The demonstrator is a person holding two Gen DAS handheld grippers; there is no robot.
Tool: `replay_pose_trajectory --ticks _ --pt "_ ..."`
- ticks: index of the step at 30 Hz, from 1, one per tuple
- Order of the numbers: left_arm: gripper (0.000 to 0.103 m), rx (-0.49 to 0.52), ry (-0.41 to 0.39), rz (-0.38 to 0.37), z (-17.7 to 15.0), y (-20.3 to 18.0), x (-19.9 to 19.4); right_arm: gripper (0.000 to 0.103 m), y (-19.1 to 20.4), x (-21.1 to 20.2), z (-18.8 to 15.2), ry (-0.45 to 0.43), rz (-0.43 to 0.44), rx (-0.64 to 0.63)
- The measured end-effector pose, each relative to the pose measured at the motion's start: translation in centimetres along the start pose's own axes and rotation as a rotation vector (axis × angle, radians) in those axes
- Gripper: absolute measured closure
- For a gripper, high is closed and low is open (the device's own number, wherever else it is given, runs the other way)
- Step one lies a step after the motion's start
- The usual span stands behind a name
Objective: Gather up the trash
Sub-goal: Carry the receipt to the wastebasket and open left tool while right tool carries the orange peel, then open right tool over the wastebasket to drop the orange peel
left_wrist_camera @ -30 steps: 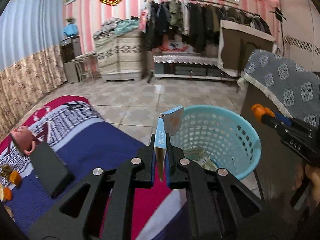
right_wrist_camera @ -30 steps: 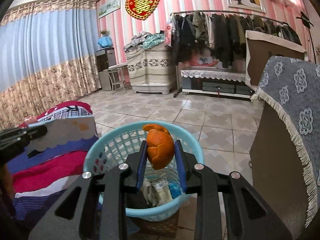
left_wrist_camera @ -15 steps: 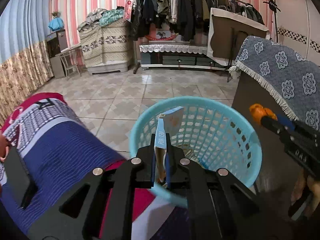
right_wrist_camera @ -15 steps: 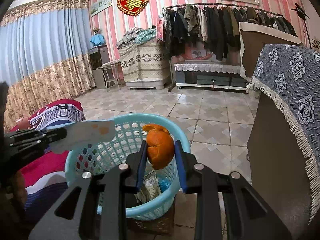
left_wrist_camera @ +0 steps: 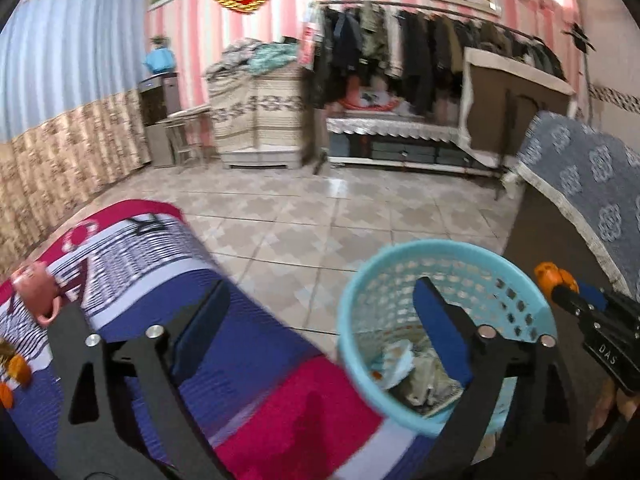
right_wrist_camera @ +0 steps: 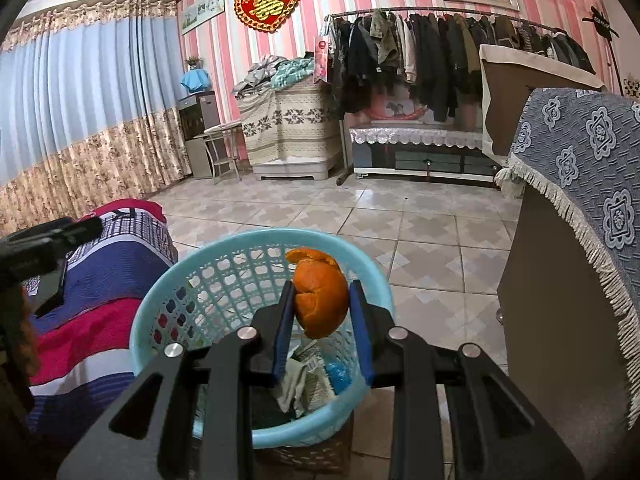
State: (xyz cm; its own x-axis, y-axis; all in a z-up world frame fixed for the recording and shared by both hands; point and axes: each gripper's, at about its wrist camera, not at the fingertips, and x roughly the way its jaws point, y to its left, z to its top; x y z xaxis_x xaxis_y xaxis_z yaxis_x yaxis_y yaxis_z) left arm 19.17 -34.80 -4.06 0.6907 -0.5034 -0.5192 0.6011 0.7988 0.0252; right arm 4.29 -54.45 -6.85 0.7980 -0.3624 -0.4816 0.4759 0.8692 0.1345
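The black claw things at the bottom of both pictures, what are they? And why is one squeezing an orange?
They are grabbers that a person holds, one in each hand, like big tongs. Each has a small camera looking along its two fingers, so each picture is what one grabber sees.

In the right-hand picture, the right gripper is squeezing a piece of orange peel above the blue basket. The basket is a bin: crumpled wrappers already lie inside.

In the left-hand picture, the left gripper is wide open and holds nothing. It hovers between the striped blanket and the same basket. On the blanket sit a pink mug and something orange at the edge, too blurry to name.

They are tidying up rubbish.
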Motion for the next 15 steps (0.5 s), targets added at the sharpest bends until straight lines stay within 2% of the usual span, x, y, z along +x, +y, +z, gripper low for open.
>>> replay_pose_trajectory --ticks 4,8,15 --pt "0.007 -0.071 -0.008 0.037 -0.9 3.4 -1.4 0.075 1.4 0.9 0.0 -0.002 0.016 -0.005" --pt "0.007 -0.093 -0.012 0.104 -1.6 6.2 -2.7 0.075 3.3 1.9 0.1 -0.015 0.023 -0.014" --pt "0.006 -0.151 -0.023 0.159 -2.4 10.3 -4.8 0.071 6.1 3.5 0.7 -0.013 -0.002 -0.061"
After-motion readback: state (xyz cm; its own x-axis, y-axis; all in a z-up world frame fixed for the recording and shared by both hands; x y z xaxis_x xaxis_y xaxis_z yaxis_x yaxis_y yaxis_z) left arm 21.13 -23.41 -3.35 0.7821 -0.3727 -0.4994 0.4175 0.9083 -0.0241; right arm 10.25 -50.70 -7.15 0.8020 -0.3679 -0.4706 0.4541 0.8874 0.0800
